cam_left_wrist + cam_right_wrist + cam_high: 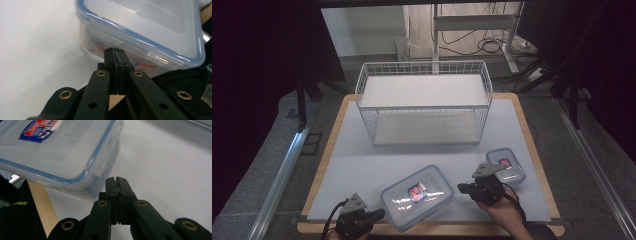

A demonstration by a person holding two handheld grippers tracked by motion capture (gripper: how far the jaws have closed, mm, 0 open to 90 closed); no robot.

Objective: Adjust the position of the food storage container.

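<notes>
Containers: two lidded (large point(417, 196), small point(506, 164)); left hand-held gripper point(379, 214), right hand-held gripper point(460, 188) closed, empty.

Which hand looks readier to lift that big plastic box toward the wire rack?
Neither alone, though the left looks slightly readier. The left gripper, jaws shut, has its tips against the large box at its near-left corner. The right gripper, also shut, sits just off its right side.
</notes>
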